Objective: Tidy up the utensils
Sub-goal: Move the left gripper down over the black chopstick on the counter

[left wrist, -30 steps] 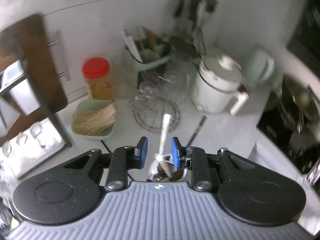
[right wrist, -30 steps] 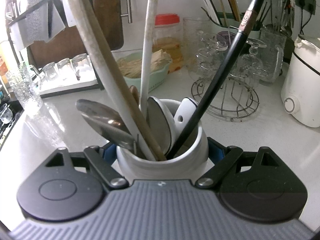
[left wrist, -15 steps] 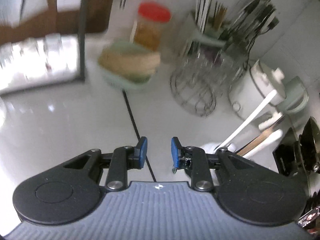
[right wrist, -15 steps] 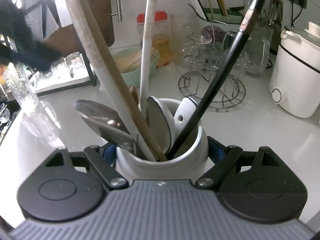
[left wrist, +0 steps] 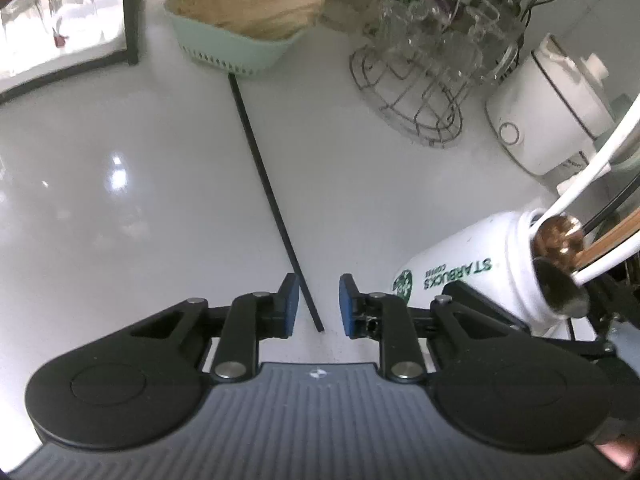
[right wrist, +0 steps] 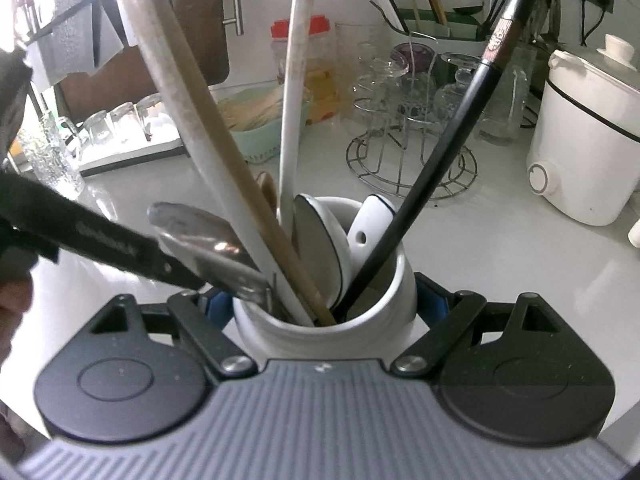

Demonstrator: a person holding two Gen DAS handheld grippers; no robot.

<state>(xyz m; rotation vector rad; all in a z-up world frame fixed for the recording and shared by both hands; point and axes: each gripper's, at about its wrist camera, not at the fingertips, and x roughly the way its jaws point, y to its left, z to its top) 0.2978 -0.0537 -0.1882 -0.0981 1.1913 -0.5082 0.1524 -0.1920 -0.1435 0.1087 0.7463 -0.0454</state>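
Here, left gripper [left wrist: 319,306]: low over the glossy white worktop [left wrist: 132,208], its blue-padded fingers [left wrist: 289,305] apart and just drawn a little closer, touching nothing.
Chopstick: a thin black chopstick [left wrist: 272,196] lies flat on the worktop, its near end between the left fingers, its far end at the pale green slotted basket [left wrist: 230,50].
Right gripper [right wrist: 324,304]: fingers clamped on either side of a white ceramic Starbucks mug [right wrist: 324,332].
Mug contents: a pale wooden handle [right wrist: 192,120], a white handle [right wrist: 296,92], a black chopstick-like stick [right wrist: 448,152], a steel spoon bowl [right wrist: 204,240] and white spoons [right wrist: 332,248], all leaning outward past the rim.
Open room: bare worktop to the left of the lying chopstick, and between it and the mug.
Edges: a black-framed tray of upturned glasses [left wrist: 60,32] bounds the far left; a wire glass rack [left wrist: 424,92] and a white electric cooker [left wrist: 548,120] close off the far right.
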